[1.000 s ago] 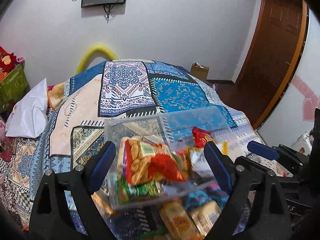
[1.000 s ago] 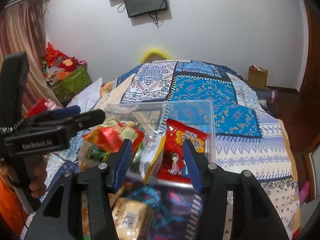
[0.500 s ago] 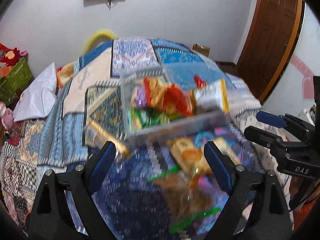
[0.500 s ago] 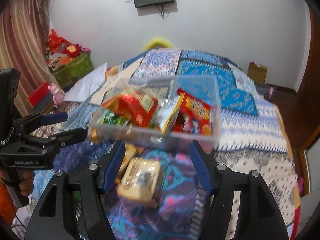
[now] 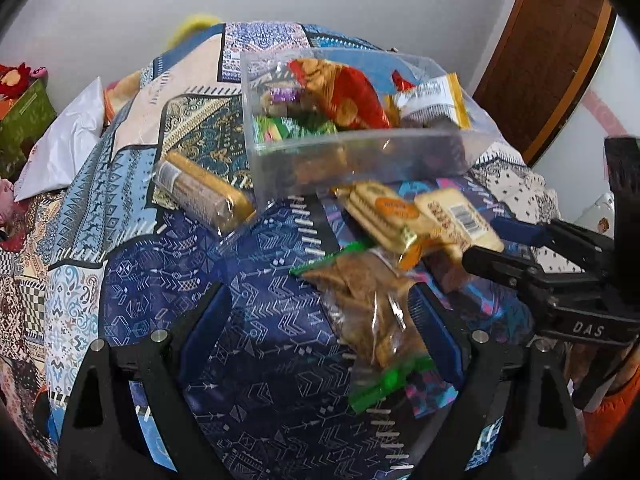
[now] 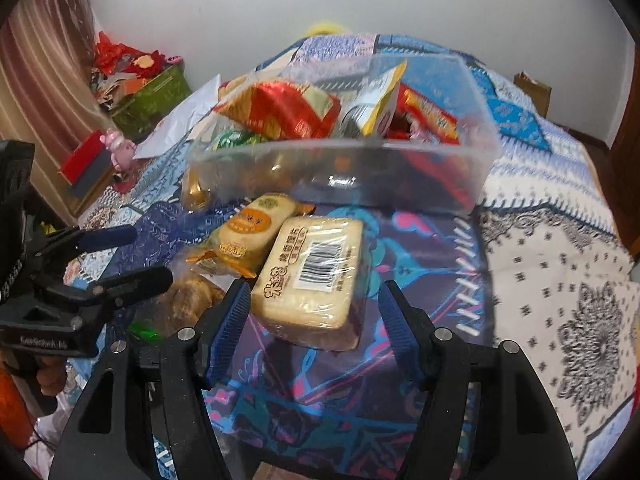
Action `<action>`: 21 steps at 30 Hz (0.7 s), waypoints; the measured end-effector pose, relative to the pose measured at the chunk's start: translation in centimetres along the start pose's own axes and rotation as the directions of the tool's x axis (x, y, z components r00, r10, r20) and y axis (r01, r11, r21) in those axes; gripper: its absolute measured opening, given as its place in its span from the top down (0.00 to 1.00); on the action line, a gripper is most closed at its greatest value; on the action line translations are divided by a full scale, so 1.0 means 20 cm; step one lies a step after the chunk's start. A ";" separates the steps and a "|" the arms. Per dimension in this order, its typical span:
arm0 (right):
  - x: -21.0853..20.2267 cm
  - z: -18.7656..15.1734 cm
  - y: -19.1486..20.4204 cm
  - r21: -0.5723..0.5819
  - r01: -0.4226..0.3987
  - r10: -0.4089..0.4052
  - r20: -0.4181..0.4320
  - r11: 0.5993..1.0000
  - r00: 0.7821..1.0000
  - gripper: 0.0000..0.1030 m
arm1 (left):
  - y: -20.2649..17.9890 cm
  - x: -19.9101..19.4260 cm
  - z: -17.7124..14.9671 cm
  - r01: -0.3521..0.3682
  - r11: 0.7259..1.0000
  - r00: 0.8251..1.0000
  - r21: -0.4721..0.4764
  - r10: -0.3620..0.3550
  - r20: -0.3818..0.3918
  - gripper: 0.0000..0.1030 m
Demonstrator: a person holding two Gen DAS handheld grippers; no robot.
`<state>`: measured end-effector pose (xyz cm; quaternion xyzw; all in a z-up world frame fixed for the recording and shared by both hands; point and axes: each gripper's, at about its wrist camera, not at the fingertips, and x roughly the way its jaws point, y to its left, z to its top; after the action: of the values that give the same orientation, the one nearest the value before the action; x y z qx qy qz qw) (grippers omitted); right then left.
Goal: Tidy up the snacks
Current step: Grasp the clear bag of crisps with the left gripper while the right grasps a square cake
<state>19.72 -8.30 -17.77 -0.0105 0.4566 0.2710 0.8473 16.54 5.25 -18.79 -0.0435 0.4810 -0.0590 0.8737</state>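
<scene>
Clear rectangular plastic bin (image 6: 344, 168), part-filled with snack packets, sits on the patterned bed quilt (image 6: 560, 280), ahead of both tools. Pale rectangular biscuit pack with barcode (image 6: 312, 276) lies directly ahead of the right tool (image 6: 314, 330), long axis running away from it, between the spread, empty jaws. Left tool (image 5: 320, 332), also spread, is farther off; right is nearer.

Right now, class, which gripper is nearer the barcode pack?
Right. The right gripper is open with the barcode pack just ahead, between its fingertips. The left gripper is open off to the pack's side, by the green-edged bag.
</scene>
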 end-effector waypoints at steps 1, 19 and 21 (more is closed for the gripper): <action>0.01 0.00 0.01 -0.004 -0.004 0.004 -0.004 1.000 1.000 0.39 | 0.00 0.00 -0.01 0.000 1.000 1.000 0.002 0.000 -0.002 0.12; 0.02 -0.03 -0.03 -0.006 0.020 -0.019 0.008 1.000 1.000 0.43 | -0.15 0.09 -0.01 0.054 0.998 0.998 0.012 -0.053 -0.040 0.12; 0.00 -0.04 -0.04 -0.001 0.031 -0.031 0.016 1.000 0.999 0.44 | -0.17 0.12 -0.01 0.050 0.999 0.998 0.021 -0.049 -0.045 0.12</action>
<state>19.54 -9.20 -18.40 -0.0161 0.4496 0.2581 0.8550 17.36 1.52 -20.38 -0.0446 0.4985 -0.0869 0.8614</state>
